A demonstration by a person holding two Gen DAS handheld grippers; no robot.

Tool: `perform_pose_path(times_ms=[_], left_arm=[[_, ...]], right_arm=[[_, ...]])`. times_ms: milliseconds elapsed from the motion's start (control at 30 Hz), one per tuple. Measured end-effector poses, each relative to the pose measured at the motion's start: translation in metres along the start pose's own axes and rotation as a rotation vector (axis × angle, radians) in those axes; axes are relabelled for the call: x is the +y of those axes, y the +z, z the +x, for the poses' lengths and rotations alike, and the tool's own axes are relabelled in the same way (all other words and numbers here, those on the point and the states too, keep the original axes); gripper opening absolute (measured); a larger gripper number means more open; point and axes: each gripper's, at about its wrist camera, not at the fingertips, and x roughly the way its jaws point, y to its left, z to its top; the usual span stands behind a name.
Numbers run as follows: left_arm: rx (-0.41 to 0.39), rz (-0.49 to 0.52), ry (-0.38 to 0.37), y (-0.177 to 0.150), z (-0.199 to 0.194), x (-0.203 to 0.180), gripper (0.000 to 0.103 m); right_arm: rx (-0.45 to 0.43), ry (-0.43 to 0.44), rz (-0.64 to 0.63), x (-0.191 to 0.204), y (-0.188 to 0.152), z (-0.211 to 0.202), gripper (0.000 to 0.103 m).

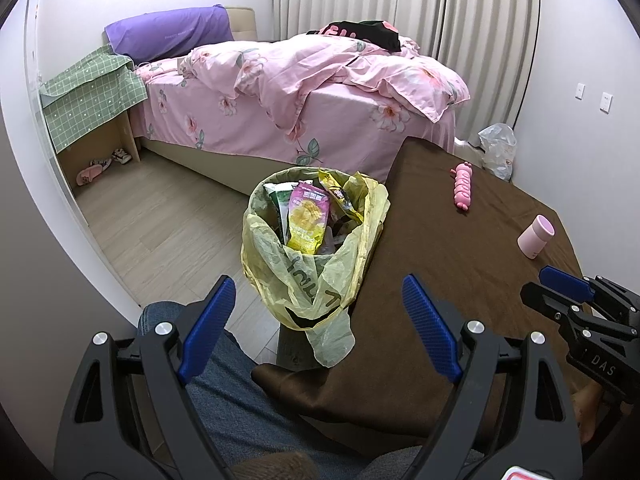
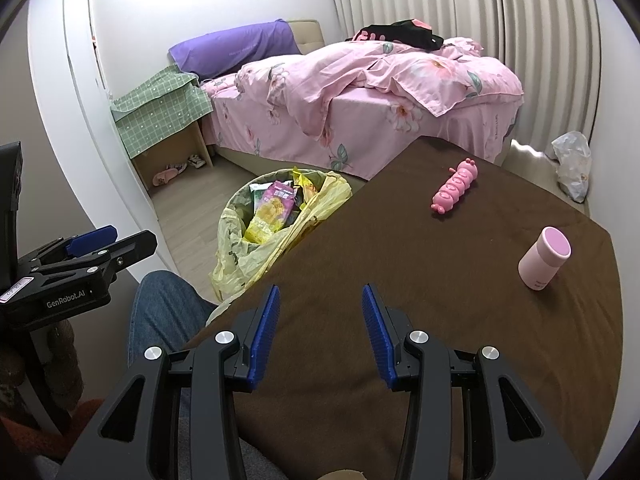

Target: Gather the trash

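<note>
A bin lined with a yellow plastic bag (image 1: 304,280) stands on the floor against the left edge of the brown-covered table (image 1: 460,272). Snack wrappers (image 1: 308,216) fill it, a pink and yellow one on top. The bin also shows in the right wrist view (image 2: 256,256) with the wrappers (image 2: 272,212). My left gripper (image 1: 318,312) is open and empty, just in front of the bin. My right gripper (image 2: 318,320) is open and empty above the near part of the table (image 2: 440,280).
A pink caterpillar toy (image 2: 454,190) and a pink cup (image 2: 544,258) sit on the table. A pink bed (image 1: 304,92) stands behind, a green-covered side table (image 1: 92,100) to its left. A clear plastic bag (image 2: 572,164) lies on the floor at the far right.
</note>
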Motion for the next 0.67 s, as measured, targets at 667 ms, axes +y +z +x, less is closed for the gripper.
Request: perform_pose_path(times_ms=[667], left_arm=[[0.069,0.057,-0.047,0.005,0.045,-0.042,0.081]], right_arm=[[0.016,-0.124,0.058,-0.057,-0.008,0.017,0.041]])
